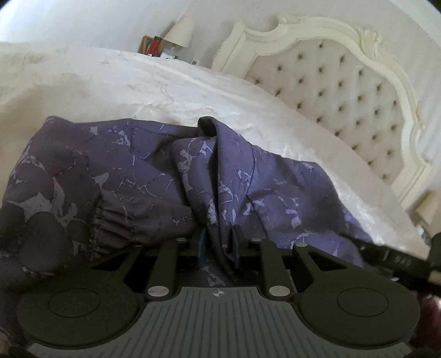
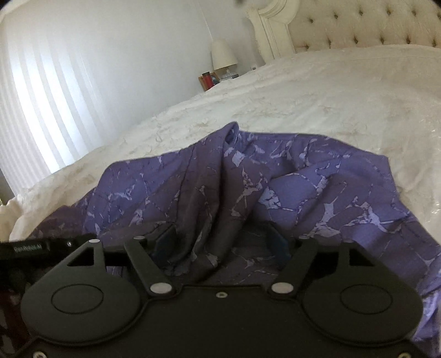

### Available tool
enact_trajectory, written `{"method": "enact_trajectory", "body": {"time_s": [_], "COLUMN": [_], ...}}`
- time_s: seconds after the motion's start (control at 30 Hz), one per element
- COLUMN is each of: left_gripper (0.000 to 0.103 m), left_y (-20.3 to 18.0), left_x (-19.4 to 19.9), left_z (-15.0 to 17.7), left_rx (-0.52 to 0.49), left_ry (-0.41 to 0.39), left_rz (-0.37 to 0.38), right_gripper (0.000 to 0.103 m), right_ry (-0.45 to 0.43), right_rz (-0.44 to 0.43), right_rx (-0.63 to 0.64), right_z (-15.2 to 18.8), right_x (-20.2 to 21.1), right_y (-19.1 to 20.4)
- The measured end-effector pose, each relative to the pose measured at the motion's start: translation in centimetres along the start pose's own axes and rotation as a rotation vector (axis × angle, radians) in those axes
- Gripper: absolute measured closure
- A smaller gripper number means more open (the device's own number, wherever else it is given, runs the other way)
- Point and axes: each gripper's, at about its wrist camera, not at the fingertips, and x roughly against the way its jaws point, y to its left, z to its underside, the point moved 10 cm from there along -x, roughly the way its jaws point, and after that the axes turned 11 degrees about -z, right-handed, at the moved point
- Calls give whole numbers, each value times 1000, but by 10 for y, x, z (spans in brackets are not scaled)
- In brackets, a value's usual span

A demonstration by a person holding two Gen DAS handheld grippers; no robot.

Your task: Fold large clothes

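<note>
In the left wrist view, a purple garment (image 1: 143,176) with a pale cracked print fills the lower left and centre of the frame, lying rumpled on a white bedspread (image 1: 171,88). An elastic gathered cuff (image 1: 102,223) shows at lower left. At bottom centre the left gripper (image 1: 219,242) is clenched on a bunched fold of that fabric, which rises between its two close-set fingers to a dark peak in mid-frame. Up at the top centre stand a lamp (image 1: 180,31) and small items on a nightstand; their details are too small to tell. A cream tufted headboard (image 1: 330,82) curves across the upper right. At the far right edge part of the other tool's black body pokes in.

In the right wrist view, bright vertical blinds (image 2: 35,110) fill the upper left. The same purple garment (image 2: 317,192) spreads across the middle and lower right of the frame on the bedspread (image 2: 317,96). At bottom centre the right gripper (image 2: 220,242) has its fingers set wide apart, with a fold of cloth sagging between them; whether either finger presses the fabric, I cannot tell, though the jaws are plainly released. The lamp (image 2: 223,55) sits at upper centre, and the headboard (image 2: 358,24) occupies the upper right corner.
</note>
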Motion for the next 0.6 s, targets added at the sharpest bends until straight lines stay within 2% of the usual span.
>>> {"method": "enact_trajectory", "body": {"time_s": [0.13, 0.23, 0.33, 0.4, 0.53, 0.6], "left_gripper": [82, 75, 71, 58, 56, 56], "left_y": [-4, -10, -21, -36, -55, -47], "left_x": [4, 18, 43, 52, 48, 38], "left_z": [0, -9, -24, -28, -10, 3], "left_rx": [-36, -67, -79, -154, -324, -326], "left_ry": [5, 25, -42, -78, -76, -23], "left_rz": [-35, -106, -128, -126, -146, -181], "right_gripper": [25, 24, 24, 24, 22, 19], "right_ry": [-72, -47, -23, -13, 86, 204], "right_rz": [51, 53, 63, 70, 125, 164], "right_rx": [-2, 60, 163, 202, 222, 210], "right_z": [-11, -15, -16, -16, 4, 27], "right_x": [25, 32, 31, 28, 8, -9], "right_y": [9, 27, 48, 59, 63, 58]}}
